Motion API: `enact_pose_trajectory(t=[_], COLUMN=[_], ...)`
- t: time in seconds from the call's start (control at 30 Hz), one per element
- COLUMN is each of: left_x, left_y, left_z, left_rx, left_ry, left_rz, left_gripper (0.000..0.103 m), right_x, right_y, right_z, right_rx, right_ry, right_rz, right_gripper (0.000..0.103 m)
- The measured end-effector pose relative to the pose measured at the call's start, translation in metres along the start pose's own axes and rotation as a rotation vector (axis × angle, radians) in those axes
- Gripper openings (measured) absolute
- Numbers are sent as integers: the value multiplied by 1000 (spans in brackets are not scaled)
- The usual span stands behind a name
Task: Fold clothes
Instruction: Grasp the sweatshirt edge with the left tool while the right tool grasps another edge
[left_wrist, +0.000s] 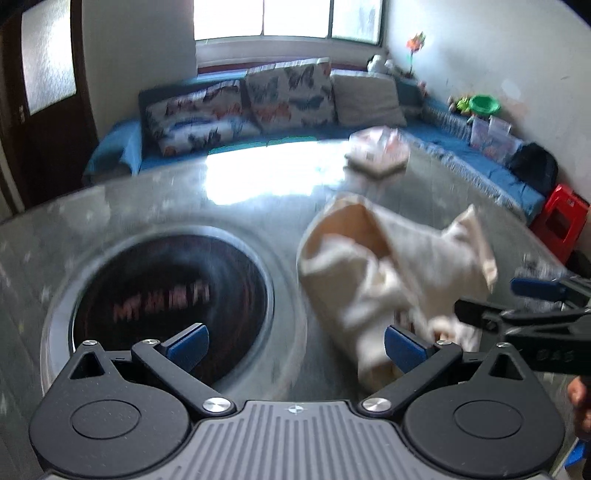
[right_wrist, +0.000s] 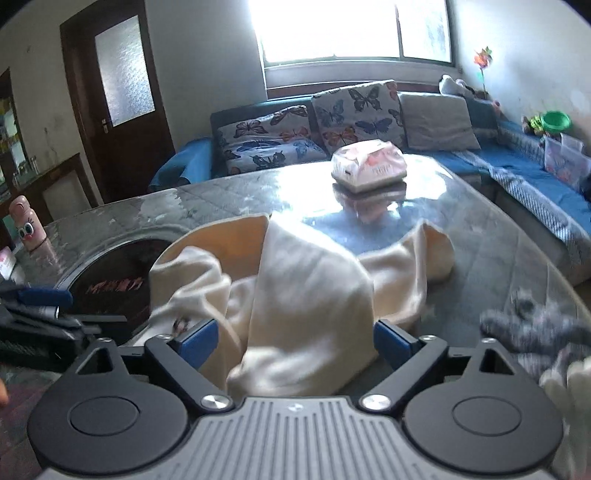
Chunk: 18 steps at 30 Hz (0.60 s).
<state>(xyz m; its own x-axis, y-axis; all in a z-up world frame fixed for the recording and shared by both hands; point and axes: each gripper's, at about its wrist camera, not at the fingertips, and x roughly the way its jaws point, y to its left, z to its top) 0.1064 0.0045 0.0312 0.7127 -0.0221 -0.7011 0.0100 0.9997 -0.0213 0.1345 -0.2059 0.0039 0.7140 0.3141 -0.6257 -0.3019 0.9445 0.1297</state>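
One cream garment (right_wrist: 295, 280) lies rumpled in a loose heap on the glossy grey table (right_wrist: 491, 258), one fold standing up so its peach-tinted inner side shows, a sleeve-like end trailing off to the right. It sits just right of the round black hotplate (left_wrist: 166, 288) sunk into the tabletop and near the table's front edge. The right gripper (right_wrist: 295, 343) hangs over the near part of the heap, its blue pads spread wide with cloth lying between them, not pinched. The left gripper (left_wrist: 295, 347) is also spread wide, above the hotplate's rim, its right pad beside the garment's edge. A pink tissue pack (right_wrist: 369, 164) stands well beyond the heap; the stretch of table between is bare. A grey knitted piece (right_wrist: 532, 325) lies at the right edge, near the heap.
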Motion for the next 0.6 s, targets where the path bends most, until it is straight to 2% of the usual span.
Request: enact_pose_trajectory(t=[0.17,0.33,0.47,0.5,0.6], left_x=[16,34,55,63,84], left_y=[5,0,-8,-10,-11], left_z=[29,52,67,71,77], left_rx=[-9,34,90,101,125], left_ry=[-16,-46,-53,-49,-28], left_rz=[-4,-11,-10,-17,-50], left_gripper=[103,102,96,92,87], right_x=[22,42,59,64,79], right_y=[2,6,12,13,15], right_z=[20,37,48,50,55], right_rx=[-49,-87,-120,-129,-140], right_ry=[1,1,-2,0,25], right_rz=[3,14,15,18,36], right_gripper=[81,72,68,64,60])
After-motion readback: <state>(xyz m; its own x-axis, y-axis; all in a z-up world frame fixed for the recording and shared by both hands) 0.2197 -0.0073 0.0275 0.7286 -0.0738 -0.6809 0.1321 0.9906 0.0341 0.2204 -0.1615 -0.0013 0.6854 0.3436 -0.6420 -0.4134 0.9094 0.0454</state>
